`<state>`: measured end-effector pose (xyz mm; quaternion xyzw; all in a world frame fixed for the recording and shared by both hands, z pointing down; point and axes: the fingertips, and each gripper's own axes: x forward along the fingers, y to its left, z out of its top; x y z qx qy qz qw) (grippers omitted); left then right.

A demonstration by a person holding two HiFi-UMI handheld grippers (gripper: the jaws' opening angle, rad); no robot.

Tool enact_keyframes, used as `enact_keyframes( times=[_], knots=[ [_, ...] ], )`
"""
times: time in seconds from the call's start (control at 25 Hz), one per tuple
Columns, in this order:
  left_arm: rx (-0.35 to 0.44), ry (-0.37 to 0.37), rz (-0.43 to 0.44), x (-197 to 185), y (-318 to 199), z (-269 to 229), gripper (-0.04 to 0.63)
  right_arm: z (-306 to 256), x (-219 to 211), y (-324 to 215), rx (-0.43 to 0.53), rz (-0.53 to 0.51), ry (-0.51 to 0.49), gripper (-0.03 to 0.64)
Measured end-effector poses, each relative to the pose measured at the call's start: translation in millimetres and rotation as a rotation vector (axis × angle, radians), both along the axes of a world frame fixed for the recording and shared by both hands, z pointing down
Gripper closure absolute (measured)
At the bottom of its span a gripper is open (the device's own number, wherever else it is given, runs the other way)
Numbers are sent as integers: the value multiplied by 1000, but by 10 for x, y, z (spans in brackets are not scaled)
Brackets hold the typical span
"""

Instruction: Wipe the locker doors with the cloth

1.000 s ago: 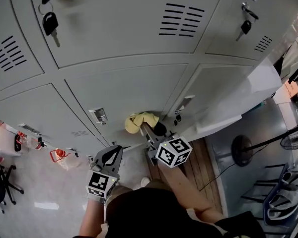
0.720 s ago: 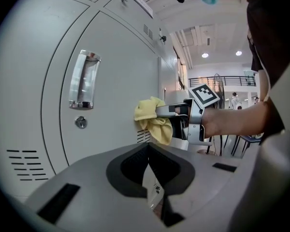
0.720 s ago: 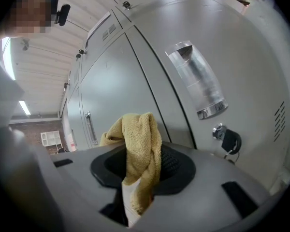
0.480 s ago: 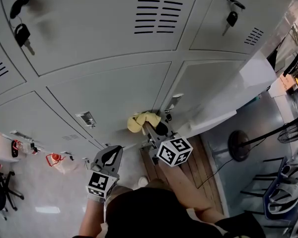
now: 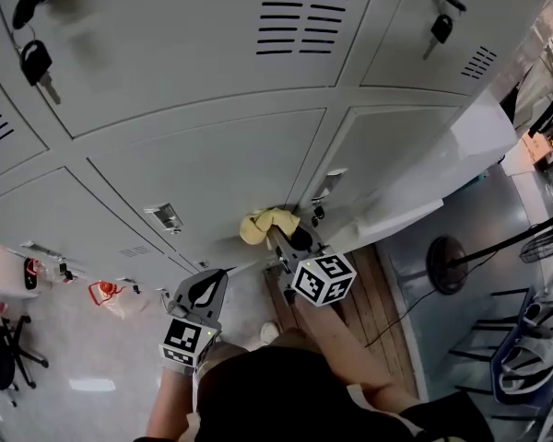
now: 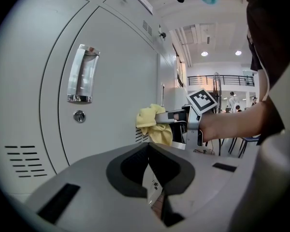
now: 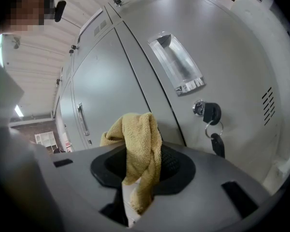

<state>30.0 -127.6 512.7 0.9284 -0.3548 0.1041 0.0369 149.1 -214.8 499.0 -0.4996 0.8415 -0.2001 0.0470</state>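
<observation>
Grey locker doors (image 5: 212,168) ahead | your right gripper (image 7: 135,178) pinches the yellow cloth (image 7: 137,149) at a lower door's edge | left gripper (image 6: 152,178) pressed together, empty | cloth looks soft, light, floppy: grip its bunched middle.

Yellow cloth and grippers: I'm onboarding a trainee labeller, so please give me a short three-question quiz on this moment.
1. True or false: the left gripper holds the yellow cloth.
2. What hangs from the lock right of the cloth in the right gripper view? A) a padlock B) a key C) a name tag
3. Fill in: the left gripper's jaws are ____ (apart/together).
Key: 1 false, the right gripper holds it; 2 B; 3 together.
</observation>
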Motion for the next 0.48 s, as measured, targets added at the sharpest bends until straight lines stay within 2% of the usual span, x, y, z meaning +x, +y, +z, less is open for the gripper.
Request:
enact_keyframes(
  times=[0.48],
  knots=[
    [-12,-8,-34,-409,42,39,588,118,-572,29,-32,-71,4,491]
  ],
)
